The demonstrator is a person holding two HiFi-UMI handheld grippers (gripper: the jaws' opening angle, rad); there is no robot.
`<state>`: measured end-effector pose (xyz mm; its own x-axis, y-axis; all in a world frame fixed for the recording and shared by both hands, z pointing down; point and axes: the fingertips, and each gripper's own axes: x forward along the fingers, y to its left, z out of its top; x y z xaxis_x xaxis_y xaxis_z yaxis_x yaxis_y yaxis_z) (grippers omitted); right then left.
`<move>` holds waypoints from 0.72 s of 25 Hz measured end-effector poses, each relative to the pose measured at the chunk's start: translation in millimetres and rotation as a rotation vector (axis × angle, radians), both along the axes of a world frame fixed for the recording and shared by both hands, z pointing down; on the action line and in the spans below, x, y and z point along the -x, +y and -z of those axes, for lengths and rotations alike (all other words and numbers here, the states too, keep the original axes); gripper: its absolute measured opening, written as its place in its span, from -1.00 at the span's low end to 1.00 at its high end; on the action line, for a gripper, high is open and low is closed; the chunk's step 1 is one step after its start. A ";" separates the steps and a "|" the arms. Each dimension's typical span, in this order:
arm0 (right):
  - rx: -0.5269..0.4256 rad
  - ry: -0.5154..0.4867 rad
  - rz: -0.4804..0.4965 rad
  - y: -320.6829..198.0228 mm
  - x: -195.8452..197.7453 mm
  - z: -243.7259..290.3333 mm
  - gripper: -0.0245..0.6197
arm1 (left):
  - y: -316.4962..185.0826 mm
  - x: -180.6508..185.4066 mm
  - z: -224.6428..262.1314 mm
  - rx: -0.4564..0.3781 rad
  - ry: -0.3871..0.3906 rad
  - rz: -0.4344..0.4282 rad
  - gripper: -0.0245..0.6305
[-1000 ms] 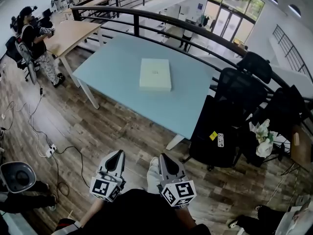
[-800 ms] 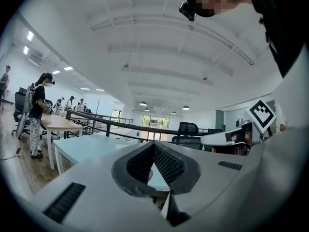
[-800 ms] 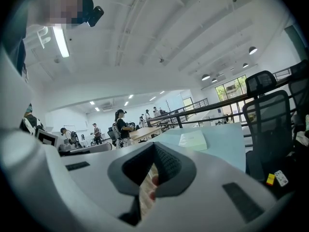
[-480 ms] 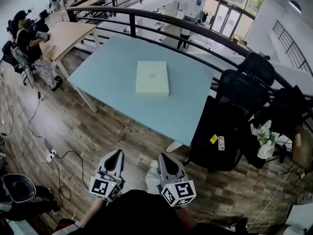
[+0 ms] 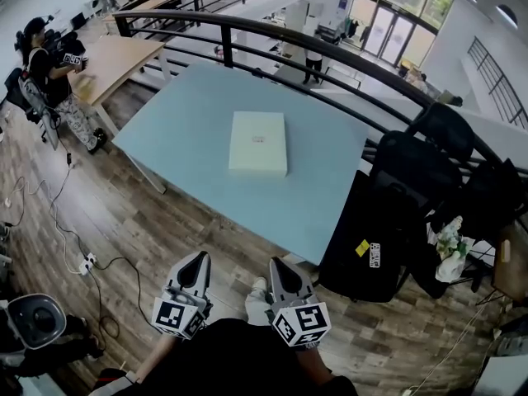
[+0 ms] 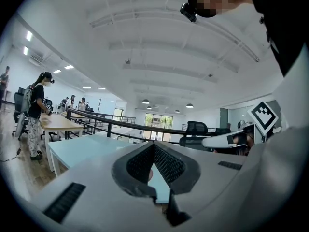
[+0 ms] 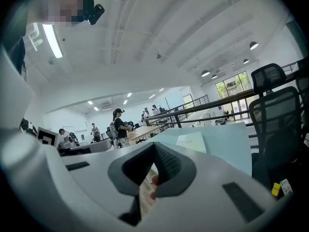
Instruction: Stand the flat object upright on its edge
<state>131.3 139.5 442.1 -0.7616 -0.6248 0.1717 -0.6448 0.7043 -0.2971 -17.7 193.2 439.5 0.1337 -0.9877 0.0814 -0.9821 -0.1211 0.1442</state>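
A flat pale box lies on its broad face near the middle of the light blue table. The right gripper view shows the same box far ahead on the table. Both grippers hang low, well short of the table, over the wooden floor. My left gripper is shut with nothing between its jaws, and in its own view it points toward the table. My right gripper is shut and empty too; in its own view it is.
Black office chairs crowd the table's right side. A black railing runs behind the table. A person stands by a wooden desk at the far left. Cables trail over the floor at the left.
The view has shifted slightly, so the table and box sit a little lower and closer in the head view. Both grippers keep their place and stay shut.
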 end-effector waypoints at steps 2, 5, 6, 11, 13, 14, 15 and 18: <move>0.003 0.001 0.010 -13.1 3.1 -0.6 -0.90 | -13.0 2.8 0.4 0.007 0.001 0.014 -0.92; 0.006 0.006 0.024 -31.0 6.0 -2.1 -0.90 | -27.2 6.2 -1.9 0.031 0.002 0.038 -0.92; 0.005 0.007 0.028 -36.9 6.8 -2.4 -0.90 | -32.5 4.9 0.9 0.017 -0.001 0.033 -0.92; 0.006 -0.005 0.047 -62.2 9.3 -2.0 -0.90 | -53.7 2.6 1.2 0.002 -0.024 0.034 -0.92; 0.007 -0.003 0.059 -71.0 10.5 -3.0 -0.90 | -60.8 5.7 -3.8 0.005 -0.028 0.047 -0.92; 0.008 -0.001 0.064 -75.5 10.9 -3.3 -0.90 | -64.9 7.0 -3.9 0.002 -0.027 0.054 -0.92; 0.007 0.001 0.067 -79.8 11.0 -3.1 -0.90 | -69.1 7.6 -2.3 0.001 -0.024 0.059 -0.92; 0.000 0.003 0.069 -93.1 9.9 -1.3 -0.90 | -82.5 6.1 5.2 0.000 -0.021 0.061 -0.92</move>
